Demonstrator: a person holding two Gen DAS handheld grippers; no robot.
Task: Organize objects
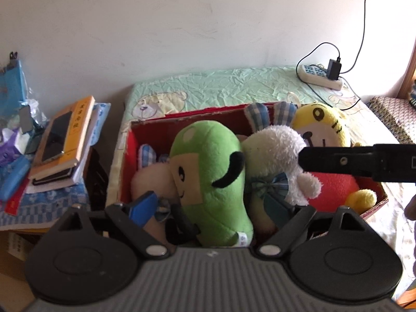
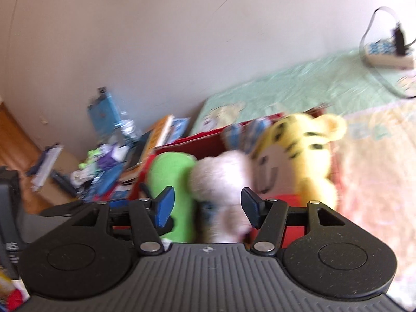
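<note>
Both claws stand wide, gripping nothing: the left claw (image 1: 210,205) straddles the green plush (image 1: 210,176) in the red box (image 1: 156,132). The right claw (image 2: 208,208) hovers before the white plush (image 2: 221,176) in that box, beside the yellow tiger (image 2: 299,150).

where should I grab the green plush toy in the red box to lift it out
Grip the green plush toy across its rounded upper body, coming down from above. It stands upright in the red box, wedged between other plush toys, so only its top half is free, and it looks soft enough to squeeze.
</note>
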